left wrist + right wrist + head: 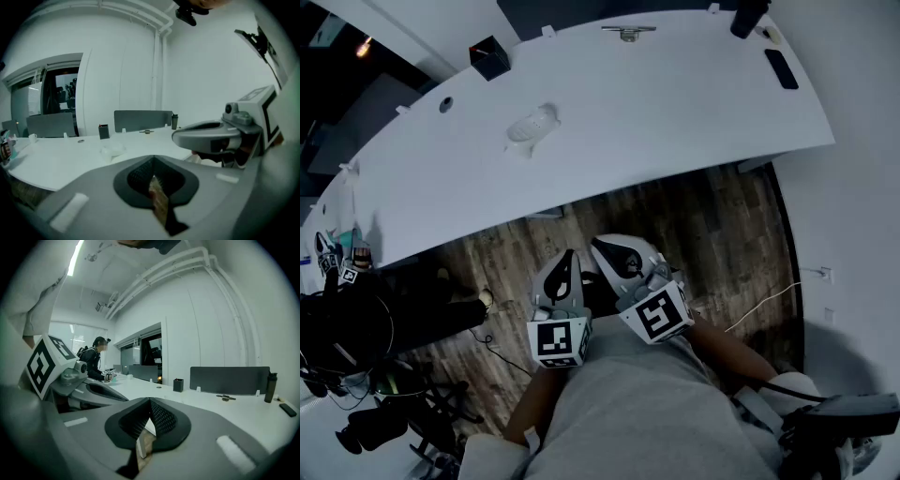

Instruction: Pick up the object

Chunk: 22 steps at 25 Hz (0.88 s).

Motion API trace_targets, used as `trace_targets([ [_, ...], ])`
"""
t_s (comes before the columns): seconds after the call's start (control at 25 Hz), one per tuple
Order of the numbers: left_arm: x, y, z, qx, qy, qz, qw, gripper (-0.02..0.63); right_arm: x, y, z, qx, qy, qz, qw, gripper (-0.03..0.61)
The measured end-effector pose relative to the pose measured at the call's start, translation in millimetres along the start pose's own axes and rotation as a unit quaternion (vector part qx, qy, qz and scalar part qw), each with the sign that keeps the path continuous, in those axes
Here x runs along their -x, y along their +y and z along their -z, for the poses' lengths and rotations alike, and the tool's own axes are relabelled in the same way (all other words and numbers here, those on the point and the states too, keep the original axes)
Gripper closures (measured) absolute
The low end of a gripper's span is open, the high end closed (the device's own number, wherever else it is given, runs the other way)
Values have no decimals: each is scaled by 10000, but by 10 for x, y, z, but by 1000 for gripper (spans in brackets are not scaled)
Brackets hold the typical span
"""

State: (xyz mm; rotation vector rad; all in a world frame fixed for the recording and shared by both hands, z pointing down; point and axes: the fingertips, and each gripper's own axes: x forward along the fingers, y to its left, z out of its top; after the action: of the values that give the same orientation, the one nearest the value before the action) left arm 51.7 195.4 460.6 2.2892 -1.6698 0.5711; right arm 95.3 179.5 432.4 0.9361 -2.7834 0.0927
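Tongs, left: the left tongs (564,267) are clenched tip to tip with nothing between them; only a sliver of floor shows through the slit in the left gripper view (152,177).
Tongs, right: the right tongs (614,255) are likewise clenched and empty (149,416), held just beside the left pair.
Position: both pairs hang close to the person's body, over the wooden floor (712,234) and short of the near edge of the surface (675,122).
Task's thing: probably the pale object (532,128), which lies alone on the surface, well apart from both tongs; it also shows faintly in the left gripper view (112,150).
Other things: a black box (489,58), a metal piece (628,33), a dark bottle (748,17) and a flat black item (781,67) sit along the far side.
Progress: reach not begun, nothing held.
Risk, wrong target: the task names no object, so a far-side item could be taken instead.
Risk, shoving: clenched tips arriving unopened would push the pale object away, not straddle it.
Risk, misjudged grasp: white on white hides its outline, so the tips may close on an edge and slip.
Risk, collision: the two pairs are so near each other that moving one could knock the other.
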Motion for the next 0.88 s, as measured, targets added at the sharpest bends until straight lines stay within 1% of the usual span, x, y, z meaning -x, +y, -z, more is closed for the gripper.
trace_targets([
  [0.12, -144, 14, -120, -21, -48, 0, 10000, 612, -16, -183, 18, 40, 47, 50, 10000, 577],
  [0.28, -242, 30, -65, 6, 39, -1, 10000, 612, 1, -293, 57, -1, 16, 179, 9998, 577],
  [0.52, -580, 70, -142, -6, 55, 261, 9996, 612, -40, -484, 129, 47, 212, 341, 9992, 577],
  [0.68, -801, 265, -168, 160, 98, 367, 9991, 612, -209, -596, 138, -9, 421, 460, 9981, 577],
  [0.88, -1074, 596, -272, 135, 93, 488, 9987, 612, -600, -616, 58, 196, 650, 250, 9974, 577],
])
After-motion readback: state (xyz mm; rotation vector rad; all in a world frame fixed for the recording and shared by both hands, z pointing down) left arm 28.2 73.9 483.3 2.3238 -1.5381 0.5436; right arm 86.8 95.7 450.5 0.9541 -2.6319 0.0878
